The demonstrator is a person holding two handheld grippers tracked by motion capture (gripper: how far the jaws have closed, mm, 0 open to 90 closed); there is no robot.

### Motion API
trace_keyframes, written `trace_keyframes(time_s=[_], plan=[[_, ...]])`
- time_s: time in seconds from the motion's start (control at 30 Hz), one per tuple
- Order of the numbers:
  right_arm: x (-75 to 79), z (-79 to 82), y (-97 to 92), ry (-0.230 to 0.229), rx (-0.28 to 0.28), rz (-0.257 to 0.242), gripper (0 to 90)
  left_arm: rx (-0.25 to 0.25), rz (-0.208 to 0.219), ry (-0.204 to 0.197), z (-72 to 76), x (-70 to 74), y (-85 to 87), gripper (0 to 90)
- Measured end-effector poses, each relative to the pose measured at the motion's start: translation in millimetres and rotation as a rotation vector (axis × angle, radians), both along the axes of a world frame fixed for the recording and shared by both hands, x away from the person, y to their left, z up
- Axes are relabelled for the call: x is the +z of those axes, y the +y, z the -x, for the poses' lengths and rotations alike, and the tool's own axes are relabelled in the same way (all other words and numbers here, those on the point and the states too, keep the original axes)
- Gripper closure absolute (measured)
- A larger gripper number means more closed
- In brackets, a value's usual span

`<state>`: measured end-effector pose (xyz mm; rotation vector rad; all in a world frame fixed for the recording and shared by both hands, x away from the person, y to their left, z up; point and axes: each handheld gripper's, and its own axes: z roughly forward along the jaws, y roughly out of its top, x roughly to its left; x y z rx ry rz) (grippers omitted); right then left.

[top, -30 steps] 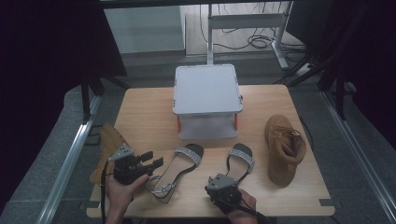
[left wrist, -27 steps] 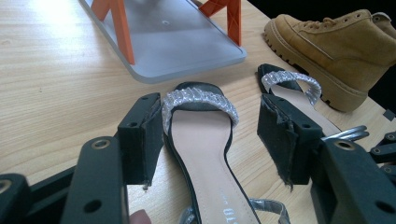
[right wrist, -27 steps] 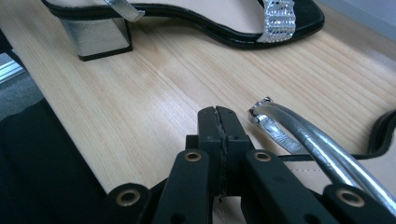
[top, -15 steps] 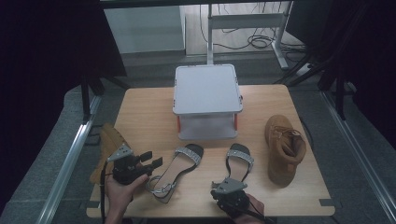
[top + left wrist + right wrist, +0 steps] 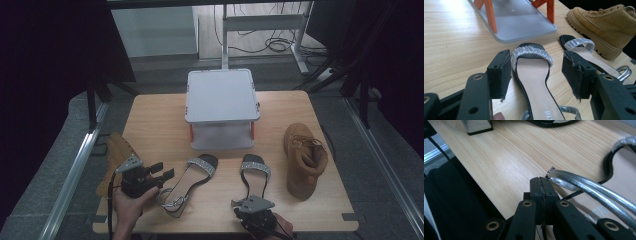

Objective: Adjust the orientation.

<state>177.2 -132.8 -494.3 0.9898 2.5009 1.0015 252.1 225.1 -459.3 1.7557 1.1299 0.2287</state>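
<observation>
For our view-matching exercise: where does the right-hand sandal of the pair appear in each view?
High view: right-hand sandal, lower centre.
Left gripper view: upper right, before the tan boot.
Right gripper view: right edge, silver straps beside right gripper.
Shared landmark: wooden table.

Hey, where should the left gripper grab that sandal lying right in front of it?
Probably across the narrow waist of the sole, just behind the glittery toe strap. The left sandal lies flat, toe toward the storage box, and the left gripper is open astride it, so coming from the heel end looks simplest.
</observation>
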Motion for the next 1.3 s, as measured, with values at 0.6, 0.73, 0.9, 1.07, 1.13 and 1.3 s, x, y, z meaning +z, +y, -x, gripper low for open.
trace_keyframes(time_s=[0.6,0.73,0.9,1.07,1.13,1.3], plan=[[-7.5,-0.8,-54.4,0.011,-0.131,0.015,89.2,-0.003,-0.008,0.004,-0.4,-1.5,-1.7,40.6],[-7.8,-3.6,-65.1,0.012,-0.145,0.009,89.3,-0.006,-0.01,0.006,-0.5,-1.9,-2.6,40.6],[-7.8,-7.6,-79.0,0.013,-0.163,-0.019,89.3,-0.003,-0.01,0.005,-0.5,-1.8,-1.6,40.6],[-8.8,-8.5,-81.9,0.006,-0.175,-0.018,89.3,-0.008,-0.012,0.008,-0.5,-2.2,-2.8,40.6],[-8.0,-7.6,-82.1,0.004,-0.166,-0.022,89.2,-0.009,-0.013,0.008,-0.4,-2.0,-2.9,40.5],[-0.1,-1.7,-90.0,-0.008,-0.153,-0.068,89.2,-0.009,-0.014,0.01,-0.6,-2.1,-2.5,40.5]])
